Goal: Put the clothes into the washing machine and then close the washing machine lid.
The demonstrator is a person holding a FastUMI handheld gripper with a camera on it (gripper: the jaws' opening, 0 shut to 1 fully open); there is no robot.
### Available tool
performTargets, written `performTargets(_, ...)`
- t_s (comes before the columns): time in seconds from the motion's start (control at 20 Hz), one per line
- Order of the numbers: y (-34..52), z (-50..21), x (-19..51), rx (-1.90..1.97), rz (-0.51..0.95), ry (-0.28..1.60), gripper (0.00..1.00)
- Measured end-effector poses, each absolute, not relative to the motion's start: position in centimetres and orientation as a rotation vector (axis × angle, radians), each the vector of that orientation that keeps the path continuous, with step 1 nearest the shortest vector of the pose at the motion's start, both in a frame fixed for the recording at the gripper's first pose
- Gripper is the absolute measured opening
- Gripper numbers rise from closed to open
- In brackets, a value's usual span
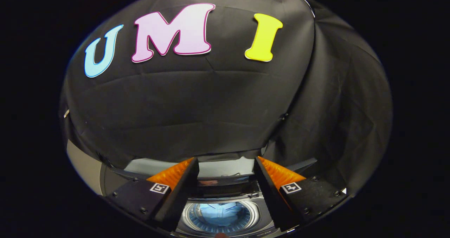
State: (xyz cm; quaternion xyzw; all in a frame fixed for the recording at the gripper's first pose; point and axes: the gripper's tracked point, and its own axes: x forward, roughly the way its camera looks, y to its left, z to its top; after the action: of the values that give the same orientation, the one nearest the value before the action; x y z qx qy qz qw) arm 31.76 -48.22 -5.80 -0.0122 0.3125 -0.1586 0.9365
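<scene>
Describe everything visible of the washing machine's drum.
The round, shiny metal washing machine drum lies below and between the open tongs, which hold nothing and touch nothing. Its ribbed, perforated-looking wall rings a circular opening framed by the machine's grey top deck. The lid is up, so the drum is open. Inside lies a pale blue garment, crumpled, resting on the drum's bottom. The near rim is cut off from sight.

The washing machine (225, 199) below the hand-held gripper (225, 167) is mostly hidden: the two spread fingers (175, 188) cover both sides of its top, and its near part is cut off. The clothes (219, 213) in the drum, seen between the fingers, are a pale blue mass, too blurred to tell apart. The raised lid (214, 167) disappears behind the booth wall (197, 104).
</scene>
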Motion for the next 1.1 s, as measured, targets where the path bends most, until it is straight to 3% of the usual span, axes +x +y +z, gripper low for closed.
performTargets(1.1, -47.6, -5.6, 25.4, -0.030, -0.331, 0.605, 0.99)
